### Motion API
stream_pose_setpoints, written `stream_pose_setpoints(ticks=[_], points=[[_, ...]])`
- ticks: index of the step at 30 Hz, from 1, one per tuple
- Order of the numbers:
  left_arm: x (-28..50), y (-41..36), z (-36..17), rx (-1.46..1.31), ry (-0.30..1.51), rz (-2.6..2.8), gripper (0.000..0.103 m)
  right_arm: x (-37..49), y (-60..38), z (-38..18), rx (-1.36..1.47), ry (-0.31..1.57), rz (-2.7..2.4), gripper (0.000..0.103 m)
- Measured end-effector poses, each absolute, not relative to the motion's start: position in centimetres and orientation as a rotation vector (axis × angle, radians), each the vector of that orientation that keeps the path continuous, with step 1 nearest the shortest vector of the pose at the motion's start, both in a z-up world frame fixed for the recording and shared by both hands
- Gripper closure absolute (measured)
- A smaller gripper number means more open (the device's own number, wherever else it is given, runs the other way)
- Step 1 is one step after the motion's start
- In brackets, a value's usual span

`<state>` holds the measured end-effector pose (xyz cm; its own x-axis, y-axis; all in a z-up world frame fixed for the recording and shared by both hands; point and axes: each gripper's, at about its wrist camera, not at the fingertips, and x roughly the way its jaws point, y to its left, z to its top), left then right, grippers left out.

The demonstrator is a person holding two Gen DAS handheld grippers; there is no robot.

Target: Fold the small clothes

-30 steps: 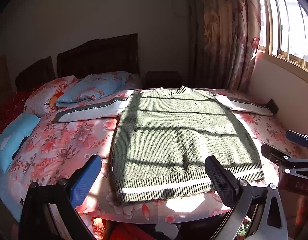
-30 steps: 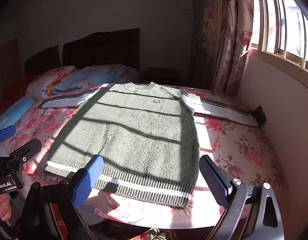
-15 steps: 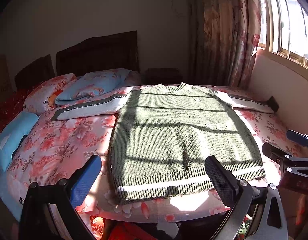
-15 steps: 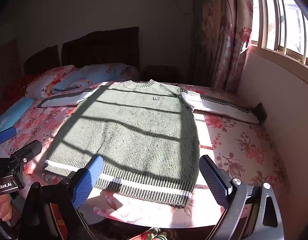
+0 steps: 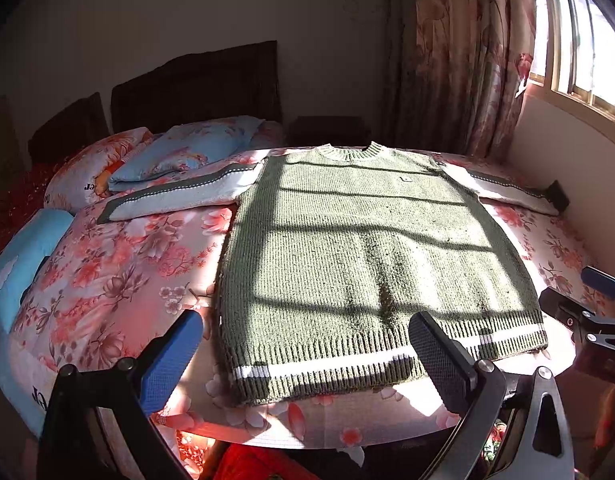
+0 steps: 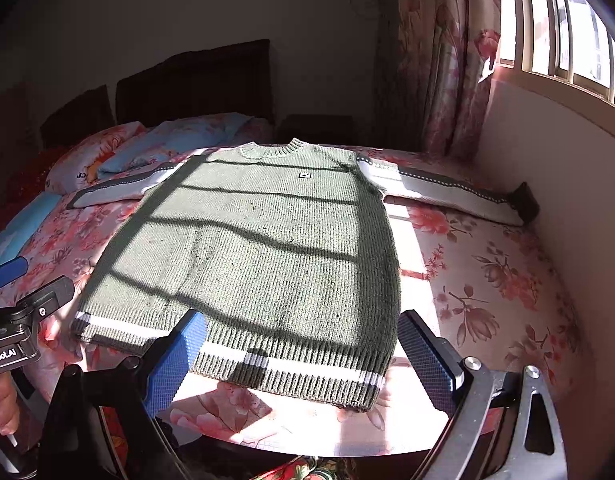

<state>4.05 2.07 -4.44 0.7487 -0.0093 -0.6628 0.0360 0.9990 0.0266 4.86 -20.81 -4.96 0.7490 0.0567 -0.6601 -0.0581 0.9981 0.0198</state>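
Observation:
A green knit sweater [image 5: 367, 256] with white sleeves lies flat, front up, on a floral bedspread [image 5: 119, 272]; both sleeves are spread out sideways. It also shows in the right wrist view [image 6: 263, 248]. My left gripper [image 5: 307, 352] is open and empty, hovering just before the hem's left part. My right gripper [image 6: 303, 352] is open and empty, just before the hem's right part. Each gripper shows at the edge of the other's view: the right gripper [image 5: 587, 312] and the left gripper [image 6: 23, 304].
Pillows [image 5: 179, 156] lie at the head of the bed before a dark headboard [image 5: 195, 88]. A wall with a window [image 6: 555, 40] and floral curtain [image 6: 439, 60] runs along the bed's right side. A light blue cushion [image 5: 15, 260] lies at left.
Both grippers have moved slightly forward and down toward the sweater's hem. The sweater has not moved.

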Motion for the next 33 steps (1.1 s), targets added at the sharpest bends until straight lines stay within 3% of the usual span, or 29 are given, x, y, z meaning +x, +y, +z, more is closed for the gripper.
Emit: stream_pose_setpoints(ticks=[5,13,23,30,33], points=[[9.5,4.1,-7.3,0.052,0.794,-0.045,0.0,7.4,-25.1,-7.7,0.041,0.778,-0.012,0.005],[18.5,6.3,-12.1,-0.066,0.946,-0.042,0.0,9.8,-29.9,-12.9,0.059,0.907,-0.095,0.016],[17.7,8.5,-14.0,-0.03,1.079,-0.084,0.0,9.8,-27.0,-12.7,0.034,0.92,0.029,0.032],[16.3,9.3,-14.0,-0.034,1.137,-0.083,0.0,9.7,-26.4,-12.4,0.054,0.947,0.076,0.053],[15.6,8.8,-13.9,-0.046,1.111,-0.058,0.0,10.0,-26.2,-12.5,0.051,0.949,0.077,0.053]])
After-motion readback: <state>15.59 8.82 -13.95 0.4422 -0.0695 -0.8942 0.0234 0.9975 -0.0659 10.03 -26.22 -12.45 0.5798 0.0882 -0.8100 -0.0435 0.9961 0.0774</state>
